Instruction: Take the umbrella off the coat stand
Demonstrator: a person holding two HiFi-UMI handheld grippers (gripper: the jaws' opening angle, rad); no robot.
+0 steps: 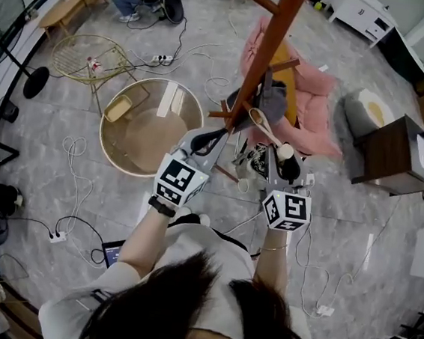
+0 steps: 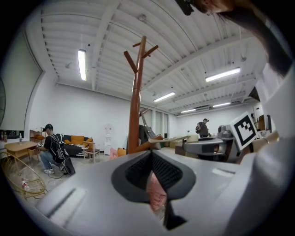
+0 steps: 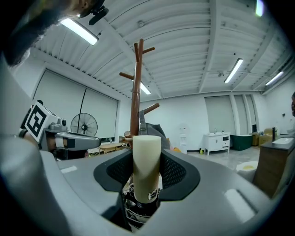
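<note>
The umbrella (image 3: 146, 159) is being held upright, its cream handle (image 1: 285, 151) pointing up and its patterned canopy (image 1: 256, 164) hanging down. The long axis is running vertical, just beside the coat stand (image 1: 263, 54). The handle is being clamped between the jaws of the right gripper (image 1: 286, 179). The left gripper (image 1: 202, 143) is being held level near the stand, its jaws pressed together on nothing. The canopy's lower part is being cut off beneath the right gripper's body, and whether it is touching the stand cannot be made out. Down on the floor, a round tub (image 1: 143, 139) is being shown with pale pieces (image 1: 167, 97) inside, too small to identify.
</note>
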